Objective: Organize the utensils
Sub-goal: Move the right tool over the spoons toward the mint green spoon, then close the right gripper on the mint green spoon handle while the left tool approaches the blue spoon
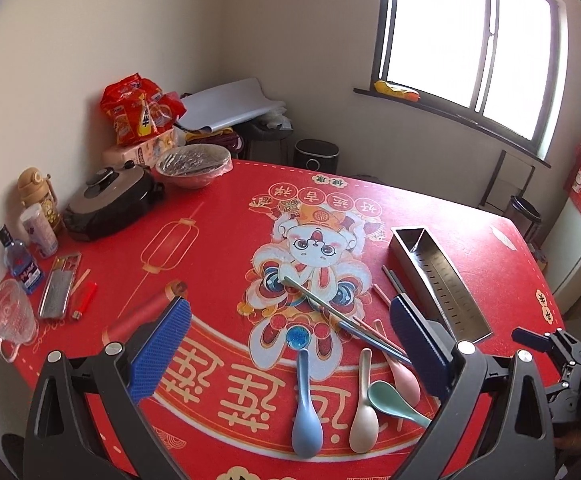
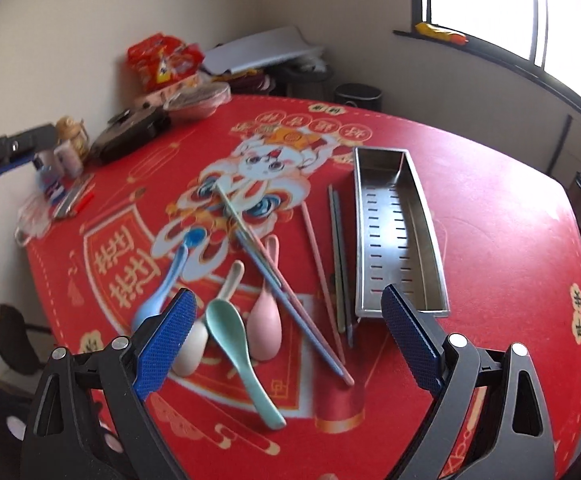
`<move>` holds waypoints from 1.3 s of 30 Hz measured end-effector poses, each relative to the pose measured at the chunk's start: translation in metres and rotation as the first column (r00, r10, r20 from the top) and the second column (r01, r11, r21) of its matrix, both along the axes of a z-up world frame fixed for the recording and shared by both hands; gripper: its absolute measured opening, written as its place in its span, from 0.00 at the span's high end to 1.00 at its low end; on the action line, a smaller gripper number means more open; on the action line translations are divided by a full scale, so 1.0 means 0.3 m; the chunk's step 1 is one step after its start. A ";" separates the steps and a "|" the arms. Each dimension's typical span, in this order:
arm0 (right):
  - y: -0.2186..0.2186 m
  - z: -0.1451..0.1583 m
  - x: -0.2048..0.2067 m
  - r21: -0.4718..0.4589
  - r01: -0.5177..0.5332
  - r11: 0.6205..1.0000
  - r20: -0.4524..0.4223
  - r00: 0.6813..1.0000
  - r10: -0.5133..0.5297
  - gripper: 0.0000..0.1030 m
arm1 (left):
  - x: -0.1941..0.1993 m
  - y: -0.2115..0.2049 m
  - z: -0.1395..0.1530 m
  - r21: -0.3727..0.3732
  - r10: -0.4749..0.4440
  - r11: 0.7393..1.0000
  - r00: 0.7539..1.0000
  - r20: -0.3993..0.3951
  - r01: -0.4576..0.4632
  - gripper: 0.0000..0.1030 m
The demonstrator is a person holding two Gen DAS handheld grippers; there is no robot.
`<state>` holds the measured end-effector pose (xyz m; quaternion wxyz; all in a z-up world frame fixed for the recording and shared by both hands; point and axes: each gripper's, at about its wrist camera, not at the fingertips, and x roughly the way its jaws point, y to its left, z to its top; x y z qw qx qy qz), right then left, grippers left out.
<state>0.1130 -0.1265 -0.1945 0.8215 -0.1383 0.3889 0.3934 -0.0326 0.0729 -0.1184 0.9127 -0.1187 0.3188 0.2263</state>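
Your right gripper (image 2: 288, 330) wide, holding nothing, over spoons (image 2: 226, 328) lower centre; left gripper (image 1: 290, 346) wide too; steel tray (image 2: 396, 232) right of frame, nothing inside.

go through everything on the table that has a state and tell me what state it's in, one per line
left claw: open, holding nothing
right claw: open, holding nothing
metal tray: upright, empty
green spoon: lying bowl up
pink spoon: lying bowl down
blue spoon: lying bowl down
cooker: lid on
red bowl: covered with film
glass cup: upright, empty
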 end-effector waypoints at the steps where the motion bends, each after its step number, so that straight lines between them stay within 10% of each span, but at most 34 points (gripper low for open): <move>1: 0.005 -0.028 -0.002 -0.017 -0.043 0.999 -0.006 0.999 0.043 0.12 | -0.007 -0.010 -0.012 0.000 0.011 1.000 1.000 -0.002 -0.011 0.06; 16: 0.071 -0.257 -0.034 -0.054 -0.305 0.951 -0.213 0.934 0.287 0.14 | -0.108 -0.056 -0.145 -0.044 0.091 0.994 0.990 -0.108 -0.097 0.06; 18: 0.083 -0.277 -0.045 -0.062 -0.312 0.948 -0.224 0.930 0.291 0.29 | -0.111 -0.036 -0.162 -0.045 0.105 0.993 0.987 -0.120 -0.111 0.06; 39: 0.122 -0.386 -0.014 -0.087 -0.226 0.970 -0.408 0.897 0.172 0.72 | 0.047 0.034 -0.273 -0.139 -0.039 0.990 0.979 -0.201 0.011 0.06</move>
